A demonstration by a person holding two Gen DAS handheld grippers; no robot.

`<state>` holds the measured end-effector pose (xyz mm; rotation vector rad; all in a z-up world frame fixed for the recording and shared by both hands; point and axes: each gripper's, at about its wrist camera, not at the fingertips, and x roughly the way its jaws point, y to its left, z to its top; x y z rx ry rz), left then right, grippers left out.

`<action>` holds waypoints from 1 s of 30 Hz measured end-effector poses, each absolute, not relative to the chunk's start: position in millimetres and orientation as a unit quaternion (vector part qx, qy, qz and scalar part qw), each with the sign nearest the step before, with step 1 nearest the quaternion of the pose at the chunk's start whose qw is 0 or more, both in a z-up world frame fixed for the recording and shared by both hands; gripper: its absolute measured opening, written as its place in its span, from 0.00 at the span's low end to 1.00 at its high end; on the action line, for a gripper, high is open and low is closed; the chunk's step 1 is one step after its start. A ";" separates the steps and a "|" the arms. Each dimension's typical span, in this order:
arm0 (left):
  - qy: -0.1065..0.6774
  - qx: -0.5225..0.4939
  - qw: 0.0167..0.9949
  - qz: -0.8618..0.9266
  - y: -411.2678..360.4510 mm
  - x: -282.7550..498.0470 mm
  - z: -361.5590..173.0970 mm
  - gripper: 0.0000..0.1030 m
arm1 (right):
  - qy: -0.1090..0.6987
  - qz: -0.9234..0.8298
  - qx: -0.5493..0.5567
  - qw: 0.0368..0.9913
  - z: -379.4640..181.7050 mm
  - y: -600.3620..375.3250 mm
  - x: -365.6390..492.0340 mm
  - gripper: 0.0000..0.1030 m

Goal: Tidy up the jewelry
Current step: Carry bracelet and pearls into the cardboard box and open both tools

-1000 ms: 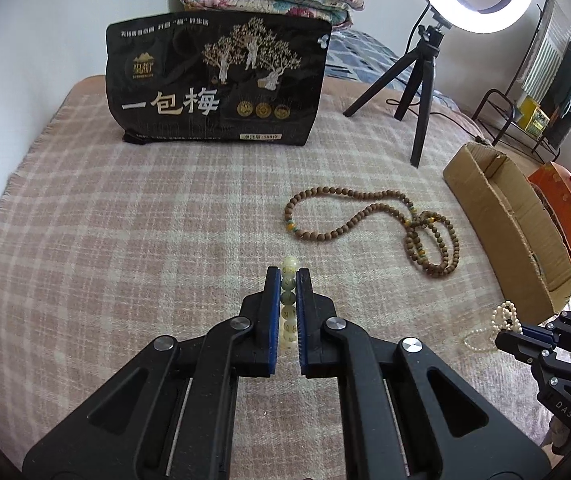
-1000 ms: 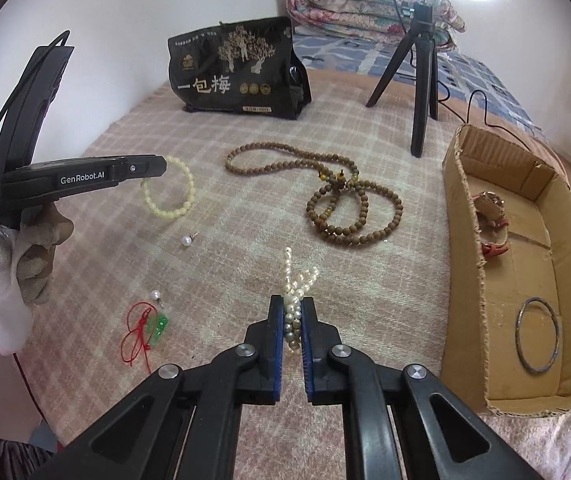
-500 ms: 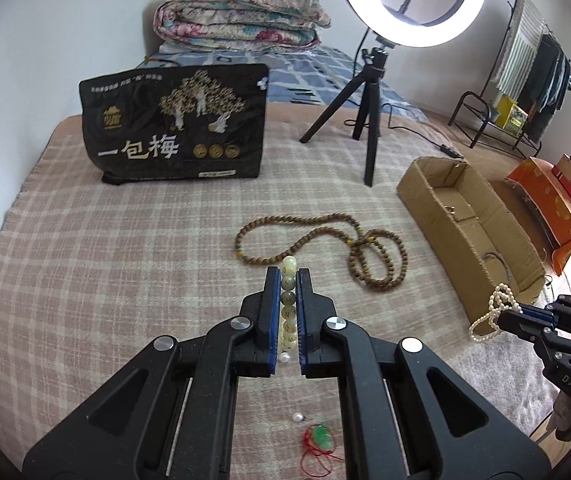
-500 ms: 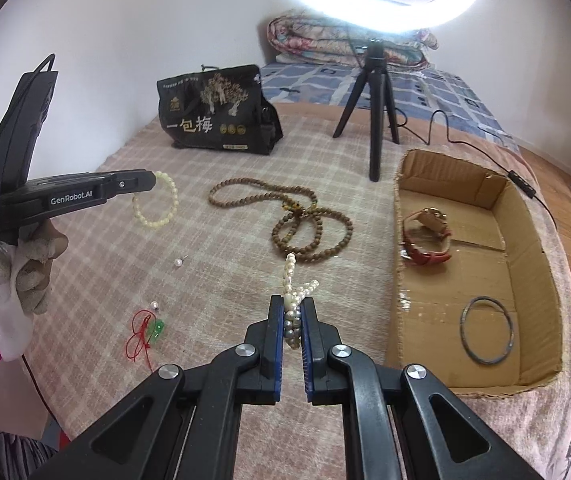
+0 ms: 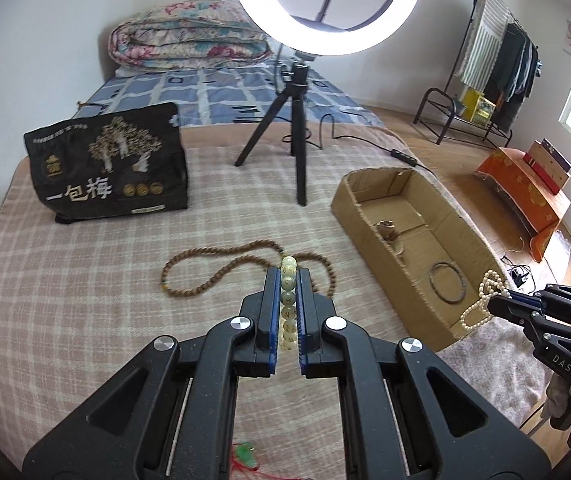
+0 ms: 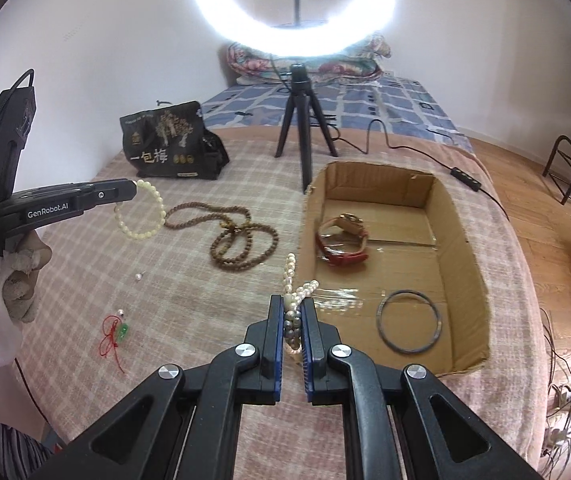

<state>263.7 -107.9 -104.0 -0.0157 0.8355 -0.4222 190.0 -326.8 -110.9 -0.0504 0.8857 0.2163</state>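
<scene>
My left gripper (image 5: 288, 276) is shut on a pale jade bead bracelet (image 5: 288, 304), held above the bed; the bracelet also hangs in the right wrist view (image 6: 141, 216). My right gripper (image 6: 293, 312) is shut on a white pearl strand (image 6: 295, 292), just left of the cardboard box (image 6: 461, 240); the strand also shows in the left wrist view (image 5: 483, 300). The box holds a red-strap watch (image 6: 341, 240) and a dark bangle (image 6: 409, 322). A brown wooden bead necklace (image 6: 241, 240) lies on the plaid blanket.
A ring light on a black tripod (image 6: 303, 120) stands behind the box. A black printed bag (image 5: 109, 164) stands at the far left. Loose pearl earrings (image 6: 138, 277) and a red-string green pendant (image 6: 117, 334) lie on the blanket. A folded quilt (image 5: 189, 46) lies behind.
Both grippers have risen and moved right toward the box, each still holding its jewelry. The pearl strand now hangs by the box's near left wall.
</scene>
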 end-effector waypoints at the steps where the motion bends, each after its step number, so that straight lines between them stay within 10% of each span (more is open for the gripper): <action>1: 0.402 -0.007 0.892 -0.207 -113.8 264.0 -103.0 0.05 | 0.428 0.102 -0.023 0.898 -110.4 -331.5 189.9 0.05; 30: 0.403 0.007 0.857 -0.321 -263.8 257.1 -93.2 0.05 | 0.433 0.055 0.010 0.900 -116.1 -418.5 244.4 0.05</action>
